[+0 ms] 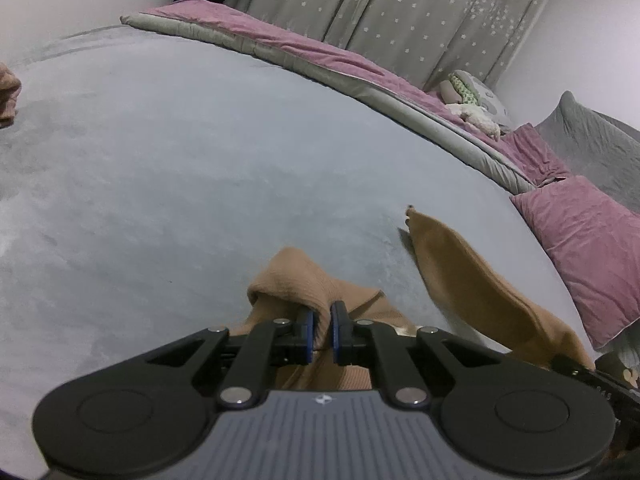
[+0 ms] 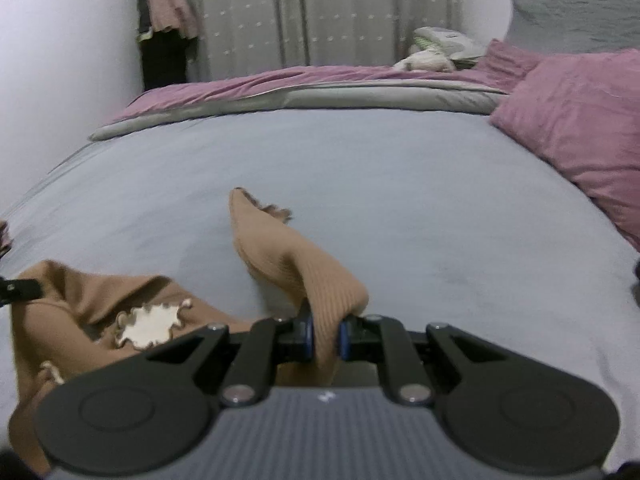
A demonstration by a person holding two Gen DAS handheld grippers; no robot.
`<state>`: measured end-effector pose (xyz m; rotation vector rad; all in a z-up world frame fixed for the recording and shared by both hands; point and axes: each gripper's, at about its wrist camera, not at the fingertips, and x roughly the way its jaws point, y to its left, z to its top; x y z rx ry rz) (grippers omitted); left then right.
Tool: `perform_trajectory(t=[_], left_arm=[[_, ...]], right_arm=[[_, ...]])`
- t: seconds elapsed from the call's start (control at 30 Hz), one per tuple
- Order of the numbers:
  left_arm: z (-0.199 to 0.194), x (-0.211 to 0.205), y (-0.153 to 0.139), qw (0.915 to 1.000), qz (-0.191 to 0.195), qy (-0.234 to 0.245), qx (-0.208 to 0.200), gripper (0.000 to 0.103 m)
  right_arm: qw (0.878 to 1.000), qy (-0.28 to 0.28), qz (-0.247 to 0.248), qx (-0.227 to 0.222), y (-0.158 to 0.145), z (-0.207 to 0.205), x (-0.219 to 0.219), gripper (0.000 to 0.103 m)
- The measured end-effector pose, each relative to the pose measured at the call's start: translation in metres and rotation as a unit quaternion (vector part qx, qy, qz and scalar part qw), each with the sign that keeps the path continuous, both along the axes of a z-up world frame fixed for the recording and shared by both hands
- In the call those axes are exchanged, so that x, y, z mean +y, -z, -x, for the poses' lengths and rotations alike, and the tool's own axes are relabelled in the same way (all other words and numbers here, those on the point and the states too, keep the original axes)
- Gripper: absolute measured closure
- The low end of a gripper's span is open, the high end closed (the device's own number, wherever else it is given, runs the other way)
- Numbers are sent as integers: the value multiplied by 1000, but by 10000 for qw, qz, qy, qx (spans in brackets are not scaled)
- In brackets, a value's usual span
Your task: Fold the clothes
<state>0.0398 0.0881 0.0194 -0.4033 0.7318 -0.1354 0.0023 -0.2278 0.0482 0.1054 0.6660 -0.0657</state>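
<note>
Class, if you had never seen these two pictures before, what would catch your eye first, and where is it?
First, the tan ribbed garment lifted off the grey bedspread, pinched by the right tongs and the left tongs. Next, its cream patch at lower left, then the mauve pillow at the right edge.

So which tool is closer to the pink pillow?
Right. The right tool holds the brown top with the pink pillow just off to its right; the left tool grips the top further away.
</note>
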Motion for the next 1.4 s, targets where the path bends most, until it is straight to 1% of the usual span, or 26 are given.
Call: perform_trajectory(t=[0.1, 0.2, 0.3, 0.37, 0.43, 0.53, 0.73, 0.83, 0.9, 0.93, 1.0, 1.03, 1.1, 1.17, 1.23, 1.3, 1.4], left_arm=[[-2, 0, 2, 10000, -12, -43, -10, 96], [-3, -2, 4, 10000, 15, -64, 34, 96], [-1, -4, 2, 9999, -108, -20, 38, 96], [0, -4, 4, 9997, -173, 80, 140, 95], [-1, -4, 9, 9989, -127, 194, 402, 95], [-3, -6, 20, 9953, -208, 399, 852, 95], [-7, -17, 39, 9869, -448, 718, 1374, 95], [-8, -19, 44, 9842, -557, 800, 1481, 93], [-10, -20, 43, 9839, -626, 833, 1455, 87], [-10, -20, 42, 9840, -667, 837, 1423, 86], [-11, -19, 41, 9847, -694, 825, 1369, 83], [-11, -18, 38, 9852, -712, 813, 1333, 81], [-11, -18, 32, 9861, -773, 786, 1240, 72], [-12, -19, 25, 9870, -861, 759, 1124, 66], [-12, -20, 21, 9877, -974, 714, 995, 61], [-12, -21, 18, 9873, -1135, 653, 897, 53], [-17, -25, 20, 9856, -1344, 606, 827, 44]], right_arm=[[9997, 222, 77, -84, -1, 7, -14, 92], [9989, 451, 64, -70, 0, 13, -31, 92], [9980, 629, 82, -45, 1, 17, -43, 92], [9973, 716, 153, -12, 1, 21, -46, 92], [9970, 762, 161, 51, 3, 25, -53, 92], [9965, 776, 64, 320, 14, 26, -59, 92], [9930, 771, -120, 891, 37, 22, -68, 92], [9899, 768, -212, 1175, 48, 20, -73, 92], [9873, 766, -273, 1364, 56, 19, -76, 91], [9859, 765, -303, 1458, 60, 18, -77, 91], [9851, 753, -268, 1525, 61, 18, -77, 88], [9854, 745, -218, 1516, 60, 18, -75, 85], [9865, 721, -84, 1465, 55, 18, -72, 76], [9886, 657, 124, 1352, 48, 19, -66, 58], [9909, 558, 231, 1204, 39, 21, -62, 48], [9926, 520, 218, 1079, 31, 22, -59, 47], [9947, 449, 120, 914, 20, 23, -55, 47]])
